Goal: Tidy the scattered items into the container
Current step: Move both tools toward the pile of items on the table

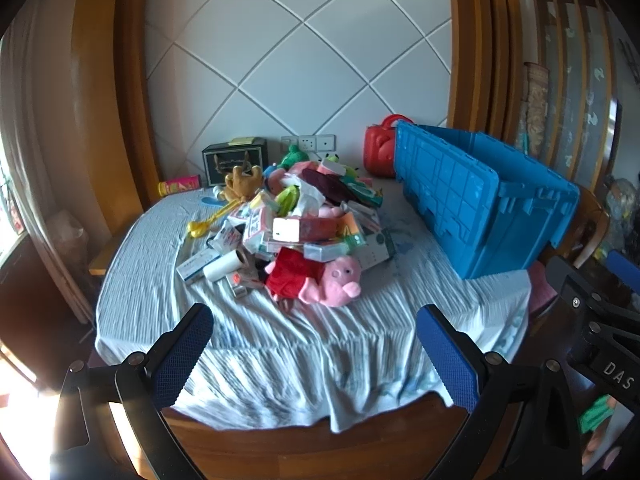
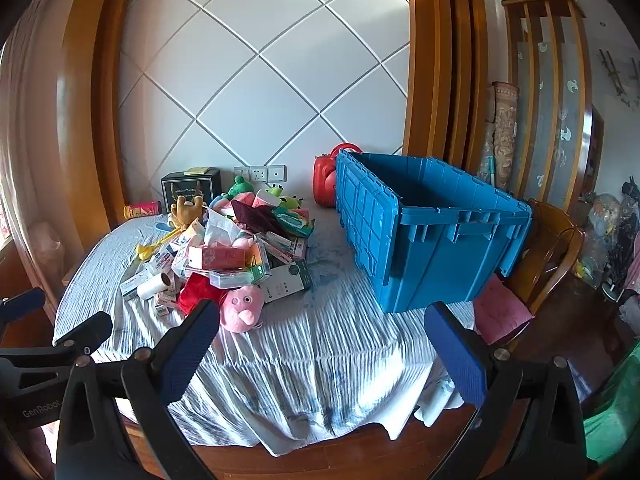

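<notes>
A heap of toys, boxes and packets (image 1: 296, 220) (image 2: 244, 248) lies in the middle of a round table under a pale blue cloth (image 1: 304, 344) (image 2: 312, 352). A pink pig plush (image 1: 340, 280) (image 2: 242, 308) in a red dress lies at the heap's near edge, beside a white roll (image 1: 228, 264) (image 2: 154, 286). A big blue plastic crate (image 1: 480, 204) (image 2: 428, 240) stands open-topped on the table's right side. My left gripper (image 1: 316, 316) hangs open over the near cloth, empty. My right gripper (image 2: 324, 316) is open too, empty, near the pig.
A red case (image 1: 380, 152) (image 2: 326, 180) stands behind the crate by the wall. A black box (image 1: 234, 160) (image 2: 192, 186) and a pink can (image 1: 180, 186) (image 2: 142, 210) sit at the back left. A wooden chair with a pink cushion (image 2: 500, 312) stands right of the table.
</notes>
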A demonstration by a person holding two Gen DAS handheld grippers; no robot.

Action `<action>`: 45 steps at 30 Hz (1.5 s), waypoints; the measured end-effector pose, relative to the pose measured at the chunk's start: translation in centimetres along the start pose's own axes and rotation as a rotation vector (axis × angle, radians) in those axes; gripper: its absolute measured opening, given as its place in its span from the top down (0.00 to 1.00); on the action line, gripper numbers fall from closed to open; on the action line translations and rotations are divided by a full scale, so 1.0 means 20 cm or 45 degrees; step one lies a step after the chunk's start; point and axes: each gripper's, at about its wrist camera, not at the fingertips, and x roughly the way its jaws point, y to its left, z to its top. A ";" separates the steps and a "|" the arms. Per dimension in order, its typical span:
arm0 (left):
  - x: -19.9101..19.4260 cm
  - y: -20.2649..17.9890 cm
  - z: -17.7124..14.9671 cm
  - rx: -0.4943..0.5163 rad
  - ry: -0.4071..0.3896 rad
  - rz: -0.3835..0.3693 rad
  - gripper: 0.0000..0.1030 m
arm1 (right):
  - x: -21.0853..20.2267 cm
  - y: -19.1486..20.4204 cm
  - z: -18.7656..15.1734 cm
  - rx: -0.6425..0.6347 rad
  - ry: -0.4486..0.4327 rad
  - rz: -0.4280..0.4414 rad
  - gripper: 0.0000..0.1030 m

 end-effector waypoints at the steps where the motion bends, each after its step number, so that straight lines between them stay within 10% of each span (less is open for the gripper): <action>1: 0.00 0.00 0.00 0.001 0.001 0.002 0.00 | 0.00 0.00 0.00 0.000 0.000 0.000 0.00; 45: 0.02 0.00 -0.01 0.027 0.006 0.019 0.00 | 0.01 0.01 0.00 -0.011 0.021 -0.004 0.00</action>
